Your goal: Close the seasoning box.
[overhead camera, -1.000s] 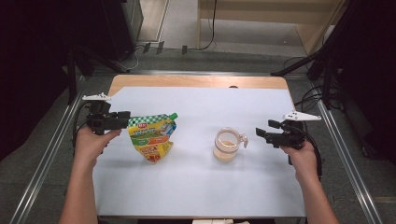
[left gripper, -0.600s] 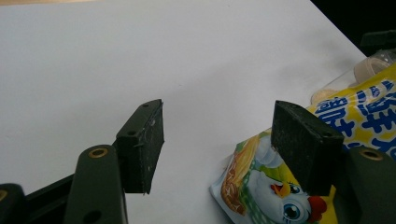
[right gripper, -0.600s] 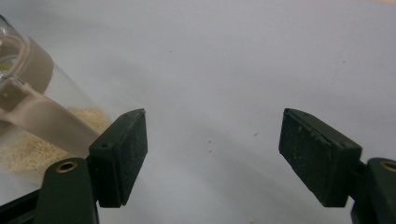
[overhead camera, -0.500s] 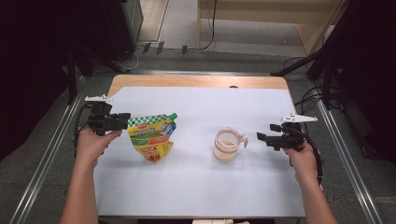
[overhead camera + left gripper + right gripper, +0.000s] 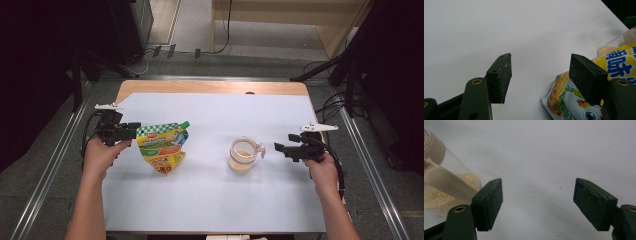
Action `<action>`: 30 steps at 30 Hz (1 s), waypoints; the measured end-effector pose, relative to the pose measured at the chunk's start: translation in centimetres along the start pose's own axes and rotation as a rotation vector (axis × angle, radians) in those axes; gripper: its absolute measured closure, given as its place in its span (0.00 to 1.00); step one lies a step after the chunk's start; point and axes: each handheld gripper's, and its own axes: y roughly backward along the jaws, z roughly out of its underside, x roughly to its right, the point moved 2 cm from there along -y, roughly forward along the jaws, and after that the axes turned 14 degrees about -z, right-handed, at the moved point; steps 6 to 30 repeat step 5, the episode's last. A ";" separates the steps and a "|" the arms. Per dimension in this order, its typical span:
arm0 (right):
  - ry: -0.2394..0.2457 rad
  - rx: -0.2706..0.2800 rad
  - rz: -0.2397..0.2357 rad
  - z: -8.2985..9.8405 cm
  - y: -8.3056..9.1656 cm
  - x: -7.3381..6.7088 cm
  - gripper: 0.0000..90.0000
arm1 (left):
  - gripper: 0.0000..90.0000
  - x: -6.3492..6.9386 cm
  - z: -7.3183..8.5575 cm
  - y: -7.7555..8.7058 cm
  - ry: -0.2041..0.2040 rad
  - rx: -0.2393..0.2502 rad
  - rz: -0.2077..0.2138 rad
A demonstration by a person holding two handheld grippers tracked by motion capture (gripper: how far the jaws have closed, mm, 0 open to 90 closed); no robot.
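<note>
A yellow and green spouted pouch [image 5: 162, 146] lies flat on the white table [image 5: 210, 200], left of centre. My left gripper [image 5: 131, 131] sits at the pouch's left edge, open. In the left gripper view the pouch [image 5: 564, 100] lies by the right-hand jaw, and the gap of the left gripper [image 5: 541, 67] holds only bare table. A clear jar [image 5: 242, 155] with beige powder and a beige lid stands right of centre. My right gripper [image 5: 280, 148] is open just right of it, apart from it. In the right gripper view, the jar [image 5: 439, 192] stands left of the right gripper [image 5: 537, 192].
The wooden table edge [image 5: 210, 86] runs along the far side, with metal rails [image 5: 60, 150] on both sides. A few crumbs [image 5: 560, 187] lie on the white surface near the right gripper. Cables trail from both grippers.
The right gripper has edged slightly toward the near side of the table. The left hand has hardly moved, and pouch and jar stay put.
</note>
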 end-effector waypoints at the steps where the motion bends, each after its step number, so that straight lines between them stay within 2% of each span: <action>1: 0.000 0.000 0.001 0.0 0.0 0.0 0.27 | 0.40 0.0 0.0 0.0 0.001 0.000 -0.002; 30: -0.005 0.000 -0.001 0.0 0.1 0.0 0.27 | 0.40 -0.1 0.1 -0.2 0.010 -0.004 -0.011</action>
